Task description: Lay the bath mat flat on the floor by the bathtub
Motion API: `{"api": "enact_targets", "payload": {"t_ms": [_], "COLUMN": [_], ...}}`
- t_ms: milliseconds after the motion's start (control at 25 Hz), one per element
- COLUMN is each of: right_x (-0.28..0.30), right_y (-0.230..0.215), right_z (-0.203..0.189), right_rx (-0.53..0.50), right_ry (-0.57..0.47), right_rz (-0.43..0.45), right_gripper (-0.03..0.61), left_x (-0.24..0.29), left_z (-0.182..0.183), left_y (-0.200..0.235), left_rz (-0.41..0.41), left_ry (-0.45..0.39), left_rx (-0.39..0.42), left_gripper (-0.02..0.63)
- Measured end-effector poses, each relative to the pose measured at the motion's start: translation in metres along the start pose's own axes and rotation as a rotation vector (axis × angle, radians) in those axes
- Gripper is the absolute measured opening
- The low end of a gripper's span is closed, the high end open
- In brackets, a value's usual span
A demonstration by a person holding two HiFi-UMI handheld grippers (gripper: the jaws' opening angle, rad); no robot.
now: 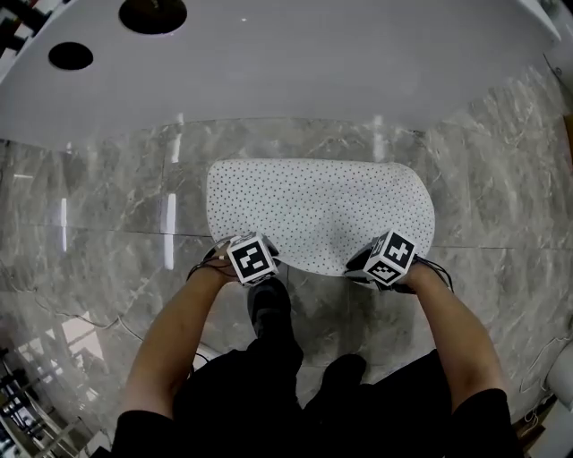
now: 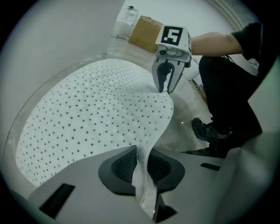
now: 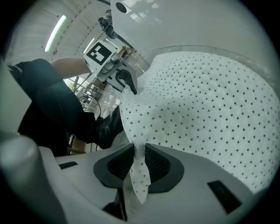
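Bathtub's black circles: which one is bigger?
The top circle, cut by the head view's upper edge, is bigger; the left circle, lower on the bathtub, is smaller.

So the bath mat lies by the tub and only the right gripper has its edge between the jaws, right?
No, both do: the left gripper view shows the left gripper also has the edge of the bath mat between its jaws.

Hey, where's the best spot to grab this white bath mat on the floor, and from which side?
I'd pinch the bath mat by its near edge, one corner per tool, coming from the side away from the bathtub, which blocks the far edge. It's a thin, limp sheet, so only an edge fits between jaws.
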State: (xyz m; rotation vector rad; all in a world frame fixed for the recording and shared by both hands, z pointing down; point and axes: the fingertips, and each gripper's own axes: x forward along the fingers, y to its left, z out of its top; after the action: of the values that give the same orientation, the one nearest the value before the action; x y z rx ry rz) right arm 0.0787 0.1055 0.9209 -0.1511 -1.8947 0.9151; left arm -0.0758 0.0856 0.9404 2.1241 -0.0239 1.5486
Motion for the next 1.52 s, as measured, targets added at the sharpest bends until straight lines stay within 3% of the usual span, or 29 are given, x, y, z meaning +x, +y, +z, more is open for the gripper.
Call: {"api": "enact_targets", "payload": {"t_ms": [160,200,280,360,440,520,640,760,880,1000,1120,1320,1520], "right_x": [0.007,0.009,0.008,-0.003,-0.022,-0.048,-0.084,-0.109,-0.119,-0.12,-0.12,-0.116,-0.107], "right_y": [0.014,0.017,0.017,0.001,-0.03,-0.069,-0.123,-0.159,-0.178,-0.19,-0.197,-0.205,-0.199], "right_z": [-0.018,-0.023,-0.024,-0.013,0.002,0.018,0.036,0.047,0.046,0.045,0.052,0.054,0.064], "right_rx": [-0.01,-0.022,-0.033,-0.015,0.003,0.022,0.063,0.088,0.063,0.019,0.013,0.009,-0.022], "right_ry": [0.093,0.112,0.106,0.052,-0.026,-0.113,-0.214,-0.261,-0.233,-0.186,-0.192,-0.142,-0.131], "right_rz": [0.069,0.079,0.088,0.043,-0.08,-0.241,-0.447,-0.58,-0.675,-0.759,-0.778,-0.801,-0.796], "right_gripper": [0.102,0.098,0.083,0.115,0.121,0.13,0.154,0.178,0.201,0.229,0.255,0.296,0.302], "left_x": [0.01,0.012,0.013,0.007,-0.003,-0.015,-0.031,-0.049,-0.063,-0.07,-0.073,-0.057,-0.048], "left_z": [-0.008,-0.01,-0.016,-0.022,-0.018,-0.006,0.011,0.022,0.036,0.041,0.045,0.038,0.032], "left_y": [-0.03,-0.035,-0.04,-0.048,-0.043,-0.018,0.049,0.112,0.152,0.181,0.201,0.217,0.222], "left_rz": [-0.118,-0.137,-0.17,-0.244,-0.272,-0.21,0.034,0.249,0.357,0.428,0.464,0.495,0.487], "left_ry": [0.054,0.076,0.117,0.136,0.103,0.037,-0.035,-0.044,-0.057,-0.047,-0.025,0.11,0.125], "left_rx": [0.027,0.039,0.072,0.069,0.044,0.012,-0.005,0.008,-0.002,0.007,0.016,0.122,0.08], "left_gripper": [0.054,0.078,0.2,0.224,0.232,0.232,0.232,0.235,0.238,0.246,0.253,0.282,0.271]}}
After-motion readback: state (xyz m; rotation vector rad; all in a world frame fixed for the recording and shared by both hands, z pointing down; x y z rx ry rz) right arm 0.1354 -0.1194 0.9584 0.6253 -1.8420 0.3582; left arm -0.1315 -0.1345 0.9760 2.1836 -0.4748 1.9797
